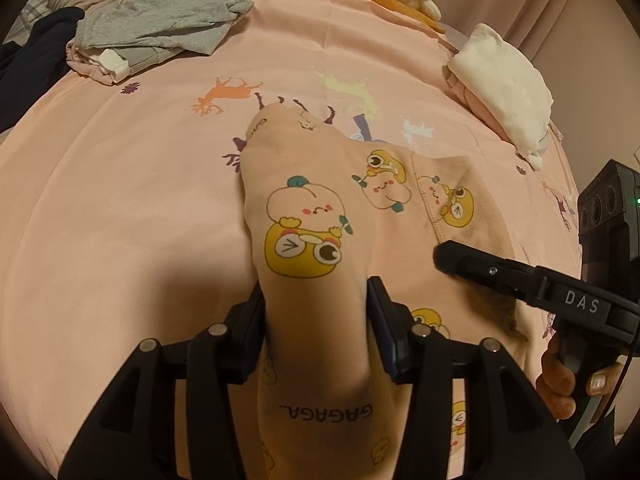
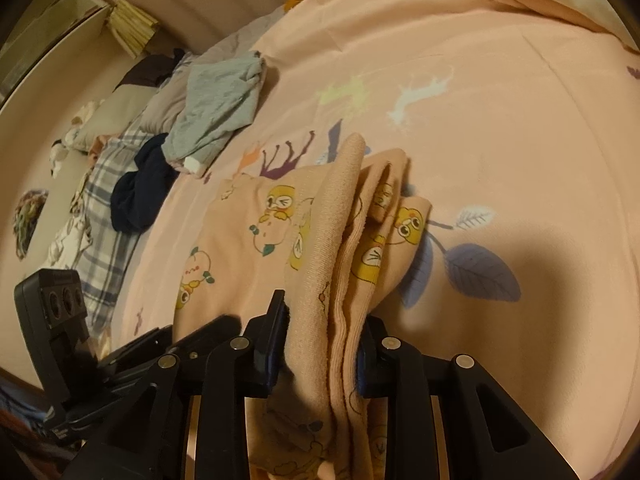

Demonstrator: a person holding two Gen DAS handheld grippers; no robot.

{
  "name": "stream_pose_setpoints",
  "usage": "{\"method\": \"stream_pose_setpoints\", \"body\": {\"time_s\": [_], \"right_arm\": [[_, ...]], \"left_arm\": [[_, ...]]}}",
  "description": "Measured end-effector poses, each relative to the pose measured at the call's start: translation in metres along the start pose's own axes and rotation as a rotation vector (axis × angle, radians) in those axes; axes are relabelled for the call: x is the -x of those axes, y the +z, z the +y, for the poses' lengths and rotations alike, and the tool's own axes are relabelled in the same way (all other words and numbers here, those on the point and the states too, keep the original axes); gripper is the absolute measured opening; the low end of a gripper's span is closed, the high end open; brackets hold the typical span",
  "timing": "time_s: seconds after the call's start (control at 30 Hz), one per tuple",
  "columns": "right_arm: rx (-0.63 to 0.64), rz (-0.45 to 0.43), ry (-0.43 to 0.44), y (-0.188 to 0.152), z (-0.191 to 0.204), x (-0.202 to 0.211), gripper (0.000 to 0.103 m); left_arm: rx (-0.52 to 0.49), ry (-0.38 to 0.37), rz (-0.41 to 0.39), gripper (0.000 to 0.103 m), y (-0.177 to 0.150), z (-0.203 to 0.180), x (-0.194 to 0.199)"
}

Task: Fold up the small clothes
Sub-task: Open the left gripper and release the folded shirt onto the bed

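**Both Claws Hold the Little Peach Clothes**

The small peach garment [image 1: 320,208] with yellow cartoon faces lies near the middle of the pink bed cover [image 1: 120,200]. Part of it rests flat on the cover. Part of it is lifted up.

The left gripper [image 1: 316,312] is squeezed onto a thick roll of the cloth. The cloth runs straight out ahead between its two fingers, away toward the far edge of the bed. So the long way of the cloth goes the same way the claw points.

The right gripper [image 2: 320,320] is also squeezed onto the same garment [image 2: 348,240]. It holds a bunch of several layers standing on edge, like pages of a book. These layers also run straight ahead from the claw. The flat part of the garment lies to the left of it.

The two claws are very near each other, side by side at the near end of the cloth. Neither one is clearly nearer. I think the next move is to carry the held end forward, along the long way of the cloth, and lay it down over the flat part.

A gray garment [image 1: 160,20] and a dark garment [image 2: 140,196] sit at the far left corner. A white folded pile [image 1: 504,88] sits by the right edge.
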State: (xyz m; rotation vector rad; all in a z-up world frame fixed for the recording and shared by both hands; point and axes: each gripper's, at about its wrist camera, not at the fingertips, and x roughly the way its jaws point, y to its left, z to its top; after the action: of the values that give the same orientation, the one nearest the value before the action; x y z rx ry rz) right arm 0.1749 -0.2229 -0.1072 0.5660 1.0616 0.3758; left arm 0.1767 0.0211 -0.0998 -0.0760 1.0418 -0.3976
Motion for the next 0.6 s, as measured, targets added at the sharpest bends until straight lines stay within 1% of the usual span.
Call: {"method": "stream_pose_setpoints", "body": {"time_s": [0.17,0.37,0.53,0.6], "right_arm": [[-0.035,-0.005,0.008,-0.002,-0.006,0.004,0.031],[-0.041,-0.019,-0.005,-0.003,-0.007,0.011,0.031],[-0.046,-0.044,-0.035,-0.003,-0.01,0.019,0.031],[-0.031,-0.061,-0.063,-0.004,-0.009,0.024,0.031]], "left_arm": [[0.0,0.018,-0.007,0.054,-0.004,0.002,0.004],[-0.004,0.036,-0.016,0.055,-0.01,0.005,0.012],[-0.003,0.051,-0.021,0.055,-0.018,0.009,0.019],[-0.003,0.057,-0.023,0.055,-0.021,0.009,0.022]]}}
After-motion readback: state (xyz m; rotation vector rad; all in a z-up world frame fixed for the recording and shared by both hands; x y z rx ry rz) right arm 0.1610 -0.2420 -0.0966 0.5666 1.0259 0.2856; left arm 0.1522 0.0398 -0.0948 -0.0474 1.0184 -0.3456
